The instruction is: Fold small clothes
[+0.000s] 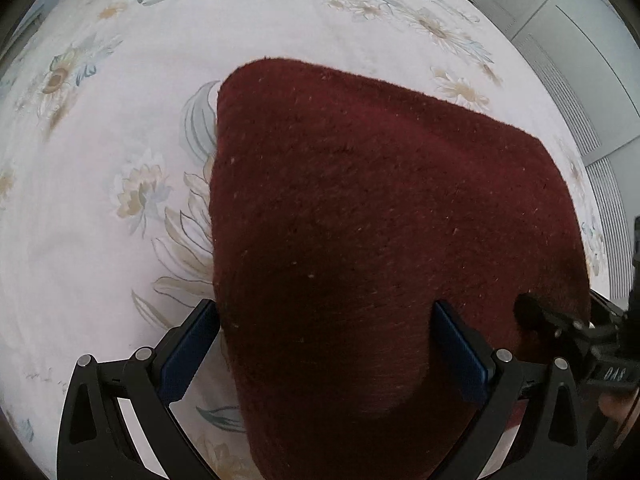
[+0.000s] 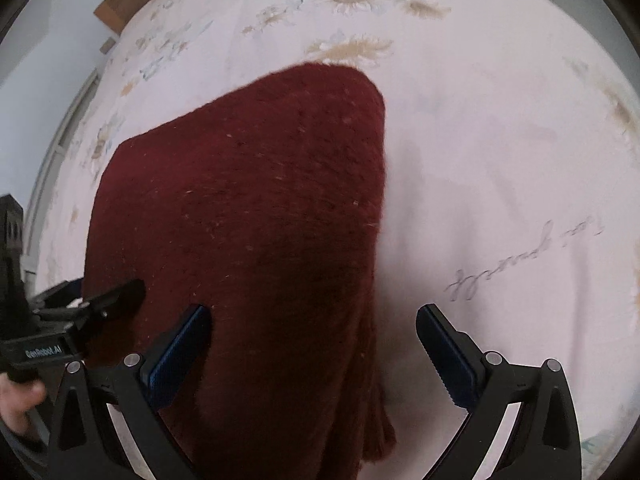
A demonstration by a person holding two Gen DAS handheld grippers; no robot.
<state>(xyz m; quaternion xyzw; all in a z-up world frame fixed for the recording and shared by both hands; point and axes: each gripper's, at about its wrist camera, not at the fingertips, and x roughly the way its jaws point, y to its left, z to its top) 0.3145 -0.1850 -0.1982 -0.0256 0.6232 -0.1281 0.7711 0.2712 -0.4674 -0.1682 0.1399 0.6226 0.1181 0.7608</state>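
A dark red fuzzy knitted garment (image 1: 360, 220) lies folded flat on a pale floral bedsheet (image 1: 100, 160). It also shows in the right wrist view (image 2: 248, 208). My left gripper (image 1: 326, 316) is open, its jaws wide apart over the garment's near left edge. My right gripper (image 2: 314, 320) is open, its jaws straddling the garment's near right edge. The right gripper's fingers (image 1: 532, 312) show at the right of the left wrist view, and the left gripper's fingers (image 2: 128, 292) show at the left of the right wrist view.
The bedsheet (image 2: 500, 160) carries grey script writing (image 2: 520, 260) to the right of the garment. A wooden headboard corner (image 2: 116, 4) is at the far left. White cabinet fronts (image 1: 580, 60) stand beyond the bed's right side.
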